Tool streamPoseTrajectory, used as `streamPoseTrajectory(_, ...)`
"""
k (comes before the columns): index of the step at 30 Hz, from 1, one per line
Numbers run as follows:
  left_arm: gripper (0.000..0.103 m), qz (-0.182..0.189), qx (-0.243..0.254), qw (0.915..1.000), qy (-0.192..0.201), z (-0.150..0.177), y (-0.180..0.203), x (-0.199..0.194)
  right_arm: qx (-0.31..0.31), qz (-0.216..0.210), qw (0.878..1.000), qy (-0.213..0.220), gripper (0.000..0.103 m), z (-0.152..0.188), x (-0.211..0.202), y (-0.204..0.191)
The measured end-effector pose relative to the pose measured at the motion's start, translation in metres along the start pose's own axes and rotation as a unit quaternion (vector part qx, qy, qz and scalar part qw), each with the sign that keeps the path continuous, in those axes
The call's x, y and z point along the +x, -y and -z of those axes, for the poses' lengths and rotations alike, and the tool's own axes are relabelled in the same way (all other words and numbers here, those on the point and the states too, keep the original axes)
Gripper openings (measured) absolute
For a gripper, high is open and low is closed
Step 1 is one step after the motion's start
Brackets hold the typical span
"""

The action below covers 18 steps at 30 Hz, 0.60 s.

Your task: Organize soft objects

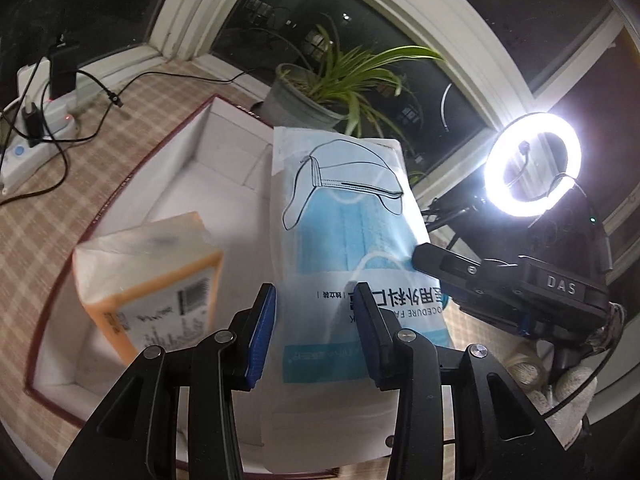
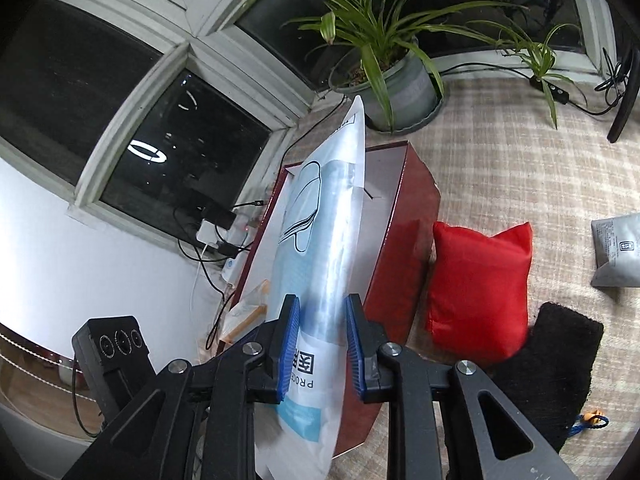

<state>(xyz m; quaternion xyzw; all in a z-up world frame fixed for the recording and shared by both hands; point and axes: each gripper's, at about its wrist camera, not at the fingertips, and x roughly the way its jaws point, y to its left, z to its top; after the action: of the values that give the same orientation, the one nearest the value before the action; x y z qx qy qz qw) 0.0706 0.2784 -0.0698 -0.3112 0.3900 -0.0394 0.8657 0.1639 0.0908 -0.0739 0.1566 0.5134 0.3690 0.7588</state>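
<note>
We have the face-mask pack [image 2: 320,248] between the pads of the right gripper [image 2: 323,350], whose jaws are nearly closed on its lower part, so the flat pouch stands on edge above the open red box [image 2: 404,236]. The left gripper [image 1: 316,334] has its jaws partly apart on either side of the same pack; from the left wrist view we cannot tell whether its pads actually press on the film.

The main risk, as we judge it, is the slick plastic sliding out of the right gripper's narrow hold, since the tall, floppy pouch can bend or swing. It could also catch on the box wall or land on the orange-edged tissue pack [image 1: 156,276] already lying inside, and end up leaning rather than flat. If both grippers pull in different directions, the thin film could crease or tear.

The pack is a white and pale-blue pouch, printed with a line drawing of a mask; blue masks show through a clear window. A red pouch [image 2: 480,288] and a black cloth [image 2: 556,364] wait beside the box.
</note>
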Motion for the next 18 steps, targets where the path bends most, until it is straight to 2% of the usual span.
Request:
streamPoseTrajectory(2,0.035,-0.003,-0.002,1.0,-0.003,-0.002,-0.006,0.002,0.001,-0.001,1.0,0.0,0.02,0.0,0.001,-0.001)
streamPoseTrajectory(4,0.035,-0.009,0.0,1.0,-0.003,-0.005,-0.009,0.004,-0.003,-0.009,1.0,-0.004,0.014,-0.001,0.001,-0.005)
streamPoseTrajectory(10,0.035,-0.016,0.029,0.9994,0.006,-0.005,0.001,0.001,-0.034,0.001,0.999,0.005,0.014,0.001,-0.002,-0.024)
streamPoseTrajectory(18,0.035,-0.012,0.037,0.9992,0.015,-0.004,0.005,-0.006,-0.052,0.014,0.999,0.007,0.015,0.007,-0.014,-0.021)
